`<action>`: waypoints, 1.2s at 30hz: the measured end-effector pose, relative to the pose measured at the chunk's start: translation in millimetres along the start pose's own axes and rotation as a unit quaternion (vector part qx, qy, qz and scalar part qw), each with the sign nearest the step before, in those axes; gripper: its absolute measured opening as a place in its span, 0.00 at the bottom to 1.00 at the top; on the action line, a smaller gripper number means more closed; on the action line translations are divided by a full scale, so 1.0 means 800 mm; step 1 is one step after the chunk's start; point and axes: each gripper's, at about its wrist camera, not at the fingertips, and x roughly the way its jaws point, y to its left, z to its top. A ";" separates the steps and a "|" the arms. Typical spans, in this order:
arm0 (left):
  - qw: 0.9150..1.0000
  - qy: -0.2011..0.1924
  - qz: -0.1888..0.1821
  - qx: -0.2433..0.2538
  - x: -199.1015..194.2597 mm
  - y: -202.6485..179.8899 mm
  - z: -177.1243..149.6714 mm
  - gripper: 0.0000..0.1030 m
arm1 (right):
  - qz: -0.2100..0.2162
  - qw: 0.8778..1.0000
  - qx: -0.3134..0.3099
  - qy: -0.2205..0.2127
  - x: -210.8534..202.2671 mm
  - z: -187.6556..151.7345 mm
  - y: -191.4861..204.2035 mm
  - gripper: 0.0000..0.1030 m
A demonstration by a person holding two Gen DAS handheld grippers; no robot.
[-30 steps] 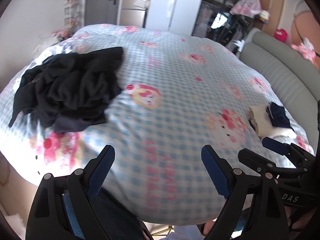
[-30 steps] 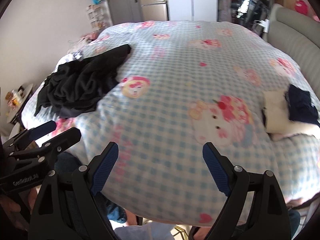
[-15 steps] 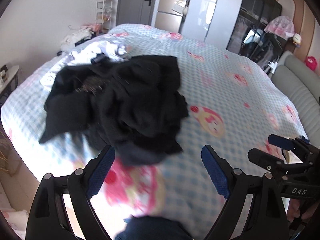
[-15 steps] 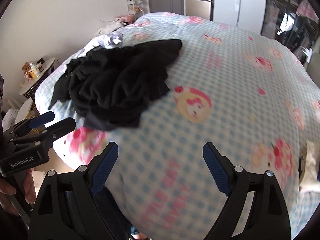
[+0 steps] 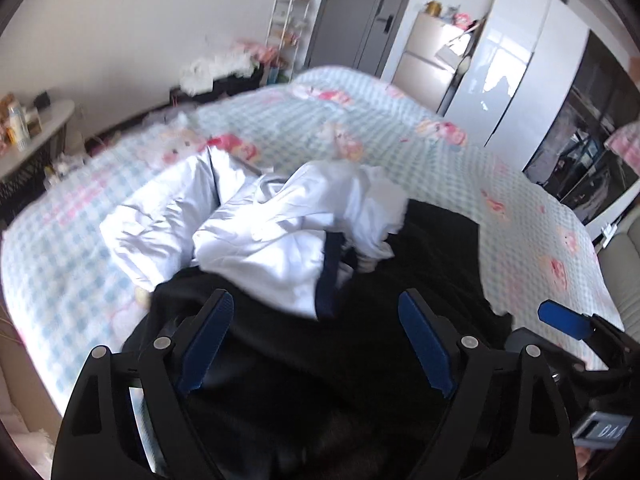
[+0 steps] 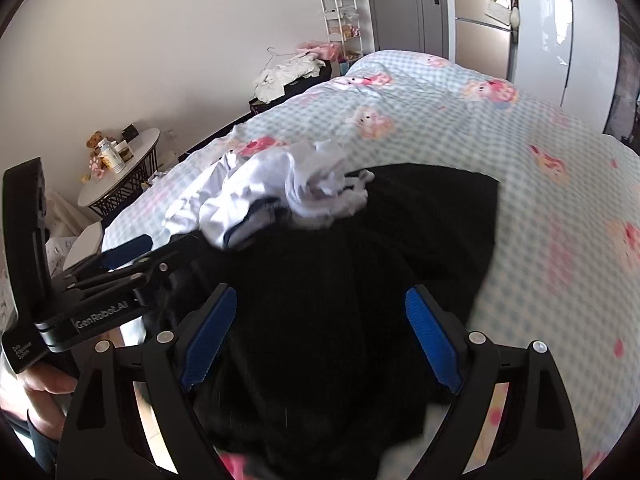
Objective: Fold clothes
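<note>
A heap of black clothes lies on the bed, filling the lower half of both views. Behind it sits a crumpled white garment with a dark blue band. My left gripper hangs open just above the black heap, nothing between its blue pads. My right gripper is open over the same heap, close to the left one. The left gripper's side shows in the right wrist view, and the right gripper's fingertip shows in the left wrist view.
The bed carries a blue checked cover with pink cartoon prints. A round side table with small items stands left of the bed. White cloth on a low dark stand, a shelf rack and cabinets line the far wall.
Both grippers have swung left and moved in close over the black heap, which now fills the lower views. The white garment behind it has come into sight. Both stay open.
</note>
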 end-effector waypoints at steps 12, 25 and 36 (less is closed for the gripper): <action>0.998 0.049 -0.018 0.033 0.084 -0.009 -0.002 0.09 | -0.008 0.998 0.024 0.050 0.106 0.017 -0.029 0.84; 0.975 0.041 -0.187 0.112 -0.076 -0.155 -0.111 0.08 | -0.009 0.997 0.078 0.012 -0.065 -0.062 -0.078 0.84; 0.951 0.034 -0.273 0.144 -0.170 -0.242 -0.209 0.06 | 0.081 0.986 0.142 0.025 -0.139 -0.124 -0.121 0.85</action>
